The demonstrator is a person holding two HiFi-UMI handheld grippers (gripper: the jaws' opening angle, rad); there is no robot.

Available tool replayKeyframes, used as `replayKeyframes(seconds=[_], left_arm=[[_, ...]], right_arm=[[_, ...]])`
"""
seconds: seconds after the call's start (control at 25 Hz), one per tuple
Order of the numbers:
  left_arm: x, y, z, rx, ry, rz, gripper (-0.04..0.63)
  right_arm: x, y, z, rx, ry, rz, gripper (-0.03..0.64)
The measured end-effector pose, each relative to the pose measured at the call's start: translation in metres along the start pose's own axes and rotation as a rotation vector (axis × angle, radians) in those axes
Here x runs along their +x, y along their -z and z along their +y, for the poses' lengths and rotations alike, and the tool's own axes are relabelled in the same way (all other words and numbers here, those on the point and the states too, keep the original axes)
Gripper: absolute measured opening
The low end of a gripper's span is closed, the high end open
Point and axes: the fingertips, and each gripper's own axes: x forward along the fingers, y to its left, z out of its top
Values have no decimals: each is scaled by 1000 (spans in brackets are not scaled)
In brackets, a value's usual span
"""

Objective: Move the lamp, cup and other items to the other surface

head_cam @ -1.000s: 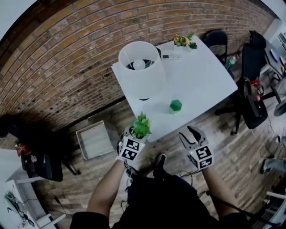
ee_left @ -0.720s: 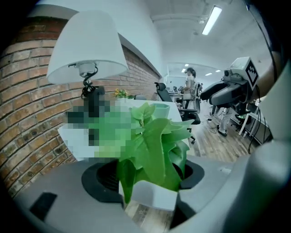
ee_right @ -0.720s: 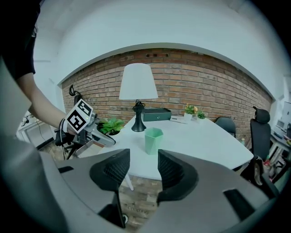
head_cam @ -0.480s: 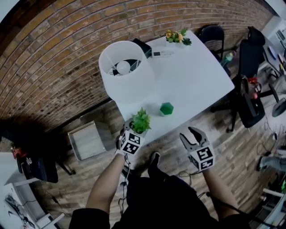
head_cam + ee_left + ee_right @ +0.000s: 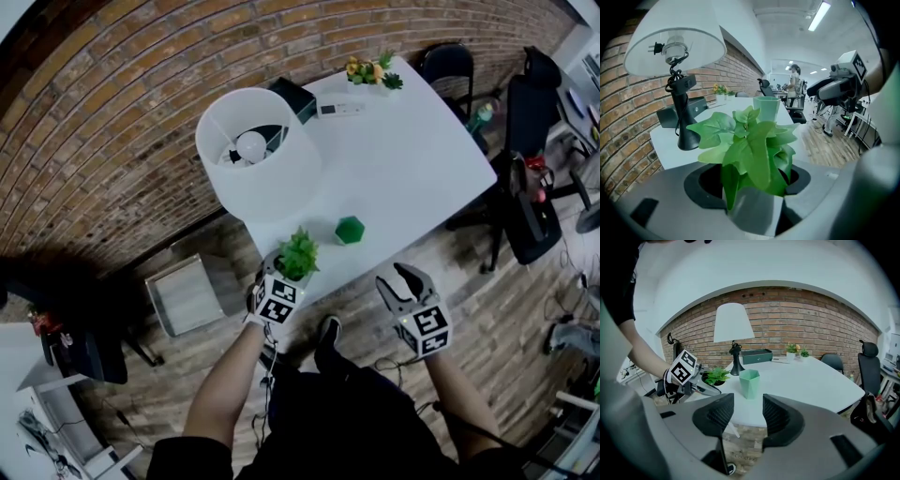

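- Where the near left corner of the white desk point(image 5: 412, 159) meets the floor view, the left gripper point(image 5: 279, 281) holds a small potted plant point(image 5: 298, 255). Its jaws are spread wide and closed on the pale pot below the leaves.
- Whether the pot's base touches the desk cannot be told.
- The pot looks light and stiff, and the leaves are soft. The pot wall is the right place to hold it, because foliage would bend and slip.
- The right gripper point(image 5: 747, 408) hangs just off the desk's near edge. Its jaws stand partly apart with nothing between them, pointing toward the green cup point(image 5: 350, 230).
- The cup stands upright near that edge, apart from everything else. It is probably thin-walled and light, and a grip across its faceted body should suit it.
- The lamp point(image 5: 255, 155) stands at the desk's left side. It is likely top-heavy with an easily dented shade, so the dark stem or base is the safer hold.
- A black box point(image 5: 292, 98), a remote point(image 5: 339, 110) and flower pots point(image 5: 370, 72) sit at the far end.
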Motion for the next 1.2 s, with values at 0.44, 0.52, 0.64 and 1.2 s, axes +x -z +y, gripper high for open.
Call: replayKeyframes(seconds=[0.44, 0.52, 0.64, 1.2], left_arm=[[-13, 14, 2, -26, -7, 33, 336], [-25, 18, 5, -38, -15, 28, 336], [-50, 29, 8, -34, -23, 54, 336], [-270, 47, 93, -201, -252, -200, 217]], right_arm=[[4, -10, 7, 47, -9, -33, 198], [5, -14, 11, 41, -8, -35, 196], [4, -21, 20, 42, -2, -38, 196], [33, -138, 177, -82, -95, -230, 166]])
